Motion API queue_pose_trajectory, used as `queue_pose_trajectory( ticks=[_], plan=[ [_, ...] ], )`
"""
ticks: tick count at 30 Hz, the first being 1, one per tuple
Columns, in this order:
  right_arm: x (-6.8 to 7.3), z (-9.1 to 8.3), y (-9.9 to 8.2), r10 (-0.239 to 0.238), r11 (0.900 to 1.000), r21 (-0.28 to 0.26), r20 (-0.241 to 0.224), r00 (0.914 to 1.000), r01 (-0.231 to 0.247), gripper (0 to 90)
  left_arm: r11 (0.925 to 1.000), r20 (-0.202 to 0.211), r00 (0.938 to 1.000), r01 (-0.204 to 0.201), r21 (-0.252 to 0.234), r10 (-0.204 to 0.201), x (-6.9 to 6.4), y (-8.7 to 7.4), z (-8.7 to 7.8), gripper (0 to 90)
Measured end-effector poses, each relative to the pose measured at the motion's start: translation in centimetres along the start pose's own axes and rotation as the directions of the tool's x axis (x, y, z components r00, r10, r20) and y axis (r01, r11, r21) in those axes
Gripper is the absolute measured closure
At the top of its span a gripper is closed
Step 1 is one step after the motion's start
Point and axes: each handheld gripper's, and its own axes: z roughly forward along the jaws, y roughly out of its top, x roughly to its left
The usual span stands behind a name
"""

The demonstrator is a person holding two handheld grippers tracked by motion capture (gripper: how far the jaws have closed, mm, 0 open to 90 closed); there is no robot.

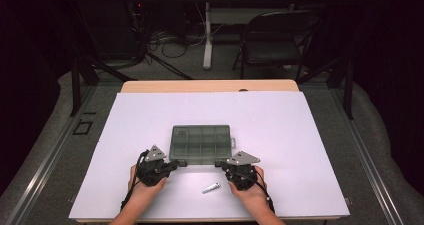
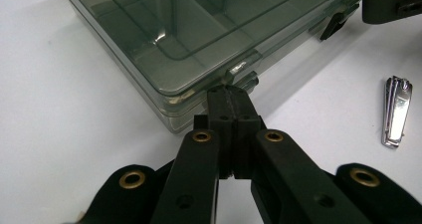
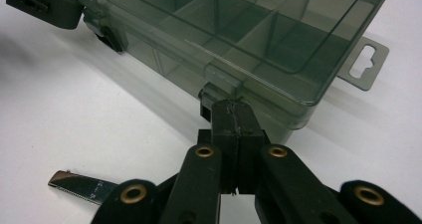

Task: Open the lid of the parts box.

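Observation:
A smoky clear plastic organizer box [image 1: 201,143] with several compartments lies lid-down-closed in the middle of the white table. My left gripper [image 1: 179,163] is shut, its tips touching the latch at the box's [image 2: 189,40] near left front edge. My right gripper [image 1: 220,163] is shut too, its tips against the latch on the box's [image 3: 239,35] near right front edge. In the left gripper view the left gripper [image 2: 230,90] holds nothing between its jaws; likewise the right gripper [image 3: 230,104]. A metal nail clipper [image 1: 211,187] lies on the table between my two hands.
The white table sheet [image 1: 300,150] has open room on all sides of the box. The nail clipper [image 2: 396,112] lies to the right of the left gripper. A hang tab [image 3: 366,64] sticks out of the box's side. A chair [image 1: 275,40] stands beyond the table.

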Motion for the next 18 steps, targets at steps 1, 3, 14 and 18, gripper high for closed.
queue_pose_trajectory(
  ticks=[1,3,14,18],
  plan=[
    [0.0,0.0,0.0,0.0,1.0,0.0,0.0,1.0,0.0,90.0,1.0,0.0,1.0,0.0,0.0,0.0,0.0,0.0,0.0,90.0],
    [0.13,0.09,0.0,-0.001,1.0,-0.002,0.003,1.0,0.001,90.0,1.0,0.003,1.0,0.005,-0.001,-0.005,0.02,-0.01,0.01,90.0],
    [-0.1,-0.08,0.04,0.015,0.9997,-0.02,0.006,0.9999,-0.015,90.0,0.9999,0.009,0.9998,0.015,-0.008,-0.015,0.14,0.03,-0.08,90.0],
    [-0.14,-0.2,0.12,0.022,0.9995,-0.024,0.007,0.9997,-0.022,90.0,0.9996,0.016,0.9997,0.022,-0.017,-0.021,0.23,0.07,-0.23,90.0]
  ],
)
